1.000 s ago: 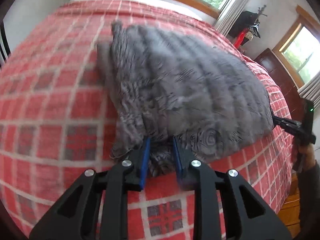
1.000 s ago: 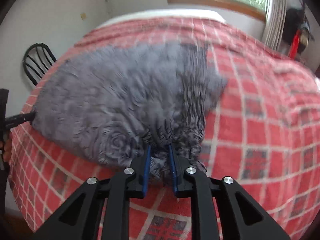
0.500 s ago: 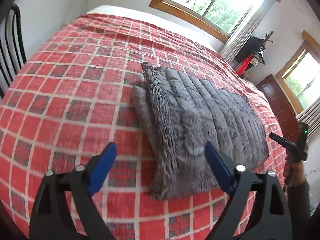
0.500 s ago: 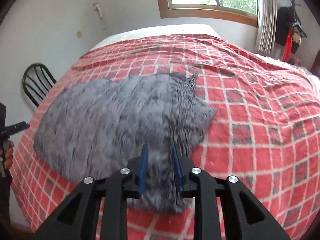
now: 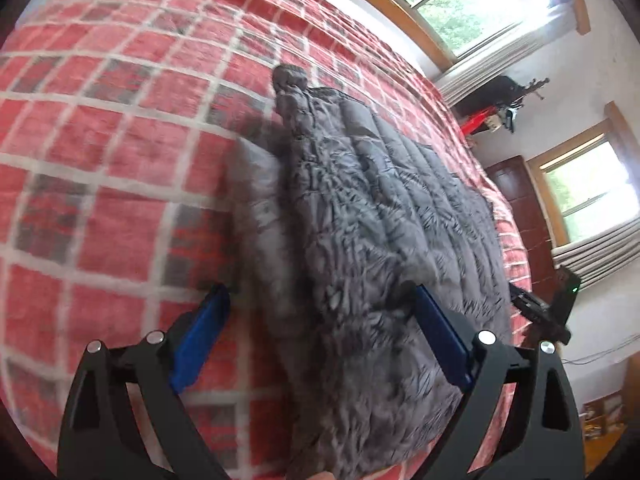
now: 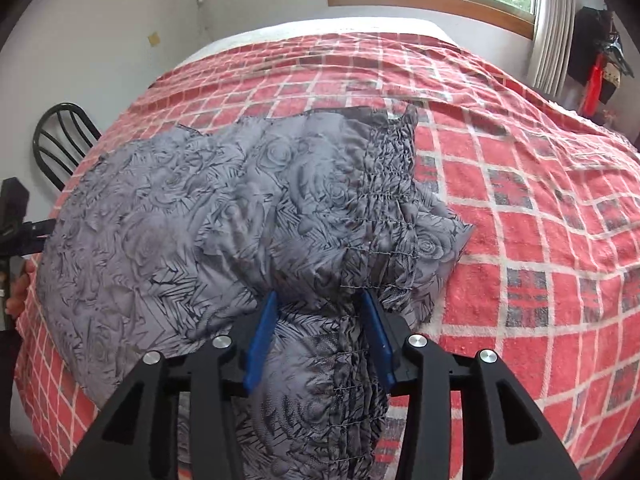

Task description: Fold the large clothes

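The red plaid bedspread (image 6: pixel 520 184) serves as the folding surface, and the grey rose-patterned quilted garment (image 6: pixel 192 216) lies folded flat on it near the front edge, presumably so both near corners stay in reach. Its shirred elastic band (image 6: pixel 390 184) runs along the side nearer the bedspread's middle. The right gripper (image 6: pixel 322 334) has its jaws partly apart around a bunched corner; whether they pinch is unclear. The left gripper (image 5: pixel 320 336) stands wide apart over the garment's other near edge.
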Tool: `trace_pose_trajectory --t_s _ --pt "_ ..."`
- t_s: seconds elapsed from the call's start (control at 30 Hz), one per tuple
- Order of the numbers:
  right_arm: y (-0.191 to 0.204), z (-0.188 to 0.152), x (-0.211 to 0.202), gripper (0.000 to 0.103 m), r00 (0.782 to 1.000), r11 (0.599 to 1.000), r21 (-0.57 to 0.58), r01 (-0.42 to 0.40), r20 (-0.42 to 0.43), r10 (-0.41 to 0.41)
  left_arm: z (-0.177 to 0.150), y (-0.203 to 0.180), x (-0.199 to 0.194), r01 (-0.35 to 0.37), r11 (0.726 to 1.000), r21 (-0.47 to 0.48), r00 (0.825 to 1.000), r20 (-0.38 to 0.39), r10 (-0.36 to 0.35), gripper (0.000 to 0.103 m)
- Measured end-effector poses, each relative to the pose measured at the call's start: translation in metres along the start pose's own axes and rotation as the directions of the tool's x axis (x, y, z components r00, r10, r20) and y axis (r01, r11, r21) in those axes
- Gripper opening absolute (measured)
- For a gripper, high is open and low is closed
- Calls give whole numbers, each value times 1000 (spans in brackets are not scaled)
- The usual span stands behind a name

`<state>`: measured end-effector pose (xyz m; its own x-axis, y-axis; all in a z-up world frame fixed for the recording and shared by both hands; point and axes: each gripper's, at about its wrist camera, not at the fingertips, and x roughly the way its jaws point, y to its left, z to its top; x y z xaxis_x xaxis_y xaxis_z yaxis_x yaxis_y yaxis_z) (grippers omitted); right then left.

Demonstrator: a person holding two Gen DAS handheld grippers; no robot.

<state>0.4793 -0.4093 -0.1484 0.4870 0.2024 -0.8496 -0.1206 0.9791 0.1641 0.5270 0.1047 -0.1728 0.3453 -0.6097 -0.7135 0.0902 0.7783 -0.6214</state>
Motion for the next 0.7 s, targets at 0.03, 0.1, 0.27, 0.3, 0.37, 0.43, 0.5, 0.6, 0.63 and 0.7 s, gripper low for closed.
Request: trace_pose_trajectory --t_s 0.03,0.1,0.27,0.3,0.37,0.43,0.5,0.6,0.63,0.7 --pt "0 -1 0 43 1000 1000 -2 -1 2 1 2 1 4 11 1000 -3 1000 -3 -11 92" --pt "0 -1 0 43 1000 1000 -5 1 3 -1 5 2 7 28 1000 -9 1000 0 -28 92" --pt "-1 -1 0 44 1000 1000 -5 -4 4 4 15 1 20 77 997 -11 996 -49 -77 49" --pt "0 0 0 44 1000 1000 -6 -5 2 5 16 -2 22 64 998 -2 996 -56 -64 46" --pt "0 0 1 44 1000 1000 -6 -4 1 4 18 -9 22 45 999 19 997 -62 -44 39" --pt "-1 0 0 44 1000 1000 -9 1 0 -1 21 -16 19 34 999 27 998 -58 -33 31" --pt "0 0 0 44 1000 1000 -14 7 -1 -7 21 -25 13 14 999 44 999 -50 -12 22" --pt "-1 0 -1 43 1000 1000 -7 4 -4 -4 25 -44 -1 4 998 68 999 -32 -2 16" --pt "-2 1 -1 43 1000 1000 -3 3 -5 -3 27 -52 -6 4 997 80 1000 -26 -2 16" --pt "-2 1 -1 43 1000 1000 1 5 -4 -5 31 -69 -14 -2 994 105 1000 -24 5 15"
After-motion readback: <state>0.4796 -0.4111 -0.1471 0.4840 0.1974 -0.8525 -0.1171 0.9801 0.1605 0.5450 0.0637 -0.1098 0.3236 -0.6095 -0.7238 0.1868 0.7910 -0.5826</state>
